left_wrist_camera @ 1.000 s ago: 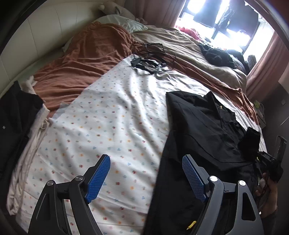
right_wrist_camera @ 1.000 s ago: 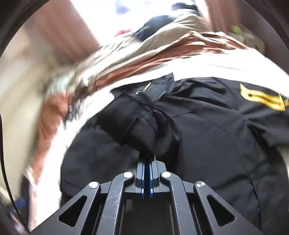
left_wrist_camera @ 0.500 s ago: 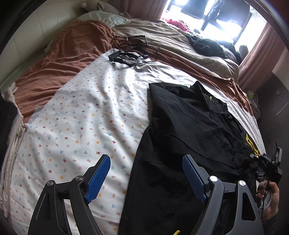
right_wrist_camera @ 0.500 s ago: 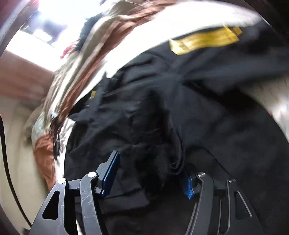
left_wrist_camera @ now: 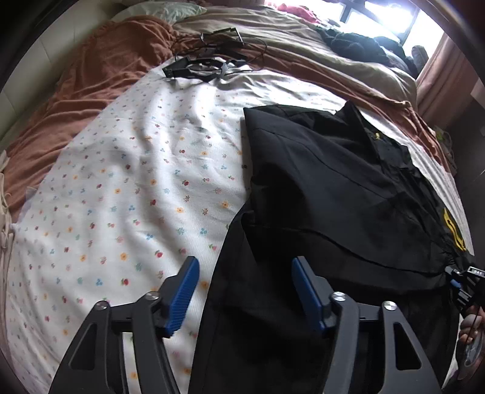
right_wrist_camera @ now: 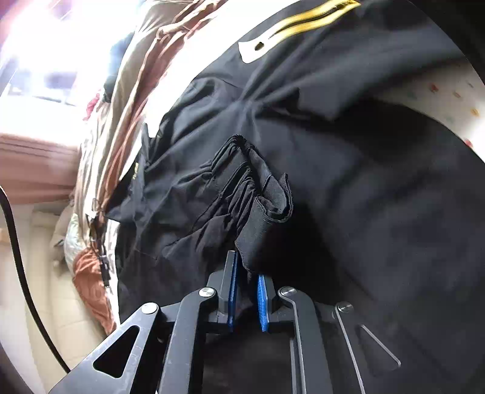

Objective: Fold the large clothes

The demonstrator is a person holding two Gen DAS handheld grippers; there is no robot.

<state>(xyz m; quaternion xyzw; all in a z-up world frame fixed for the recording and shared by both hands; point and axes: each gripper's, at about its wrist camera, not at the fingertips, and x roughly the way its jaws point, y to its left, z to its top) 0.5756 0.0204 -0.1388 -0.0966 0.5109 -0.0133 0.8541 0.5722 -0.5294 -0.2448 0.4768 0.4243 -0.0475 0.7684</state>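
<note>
**Black jacket spread on bed as two grippers close in for a fold**

A bed (left_wrist_camera: 127, 188) covered by a white floral-print sheet fills the left wrist view, with a rust-brown blanket (left_wrist_camera: 100, 69) and a beige duvet (left_wrist_camera: 303, 45) bunched toward the window. A large black jacket (left_wrist_camera: 333, 188) with a yellow stripe (right_wrist_camera: 306, 16) lies across the near right part of the sheet, partly folded over itself. The left gripper (left_wrist_camera: 244, 295) hangs over the jacket's left edge, its jaws spread and closing, the cloth below them but not yet pinched. The right gripper (right_wrist_camera: 246, 291) is closing its jaws on a gathered cuff (right_wrist_camera: 260, 212), the blue pads nearly together with fabric between them; whether they already press it cannot be told. Cables (left_wrist_camera: 209, 57) lie well apart at the sheet's far end.

The risk appears to be a shallow bite: if either gripper catches only one layer, the slick cloth could slip out or drag the fold askew. The left pads could also snag the sheet beside the hem.
</note>
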